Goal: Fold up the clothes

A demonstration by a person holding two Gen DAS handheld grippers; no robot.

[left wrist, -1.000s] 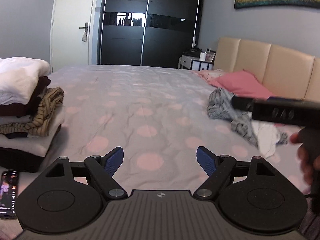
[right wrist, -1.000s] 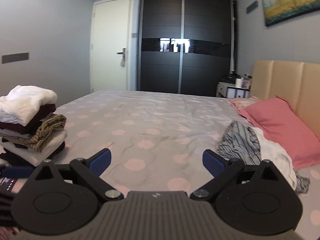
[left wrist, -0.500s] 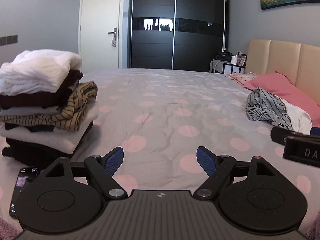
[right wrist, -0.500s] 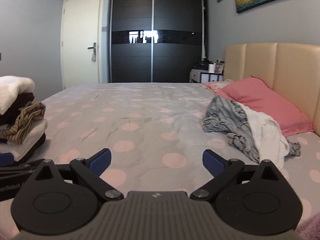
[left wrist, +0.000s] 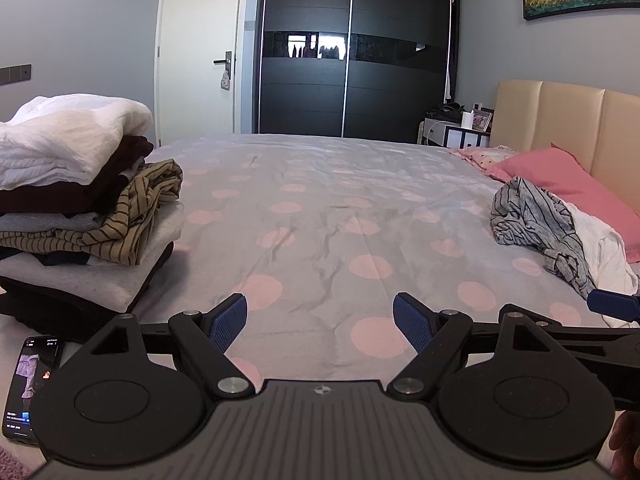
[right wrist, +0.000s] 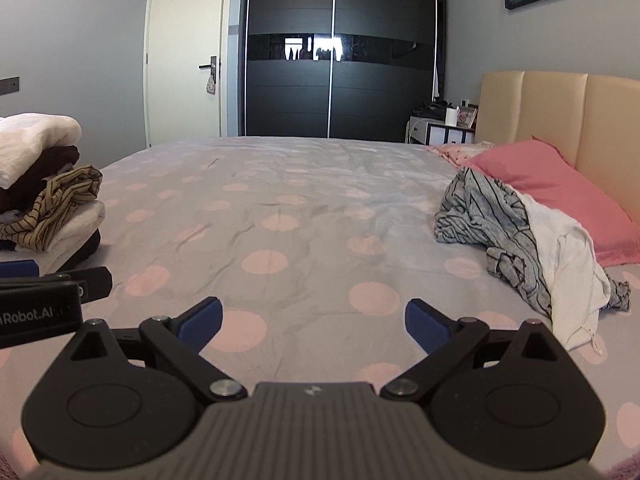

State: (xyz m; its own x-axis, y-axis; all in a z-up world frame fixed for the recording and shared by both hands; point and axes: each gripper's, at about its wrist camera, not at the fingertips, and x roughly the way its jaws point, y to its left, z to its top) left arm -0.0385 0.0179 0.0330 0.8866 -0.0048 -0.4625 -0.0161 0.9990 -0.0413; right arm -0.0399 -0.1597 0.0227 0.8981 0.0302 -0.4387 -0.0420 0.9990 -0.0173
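- Left gripper (left wrist: 320, 318): jaws wide, holding nothing, low over the bed (left wrist: 320, 208) with its grey, pink-dotted sheet.
- Right gripper (right wrist: 313, 320): jaws wide too, nothing between them, just beside the left one.
- Unfolded clothes: crumpled grey striped garment (right wrist: 488, 216) lying over a white garment (right wrist: 568, 264), on the bed's right side, touching the pink pillow (right wrist: 560, 188).
- Folded stack (left wrist: 76, 196) on the bed's left edge, white piece on top, well apart from the crumpled pile.
- Phone (left wrist: 30, 384) near the stack, screen lit.
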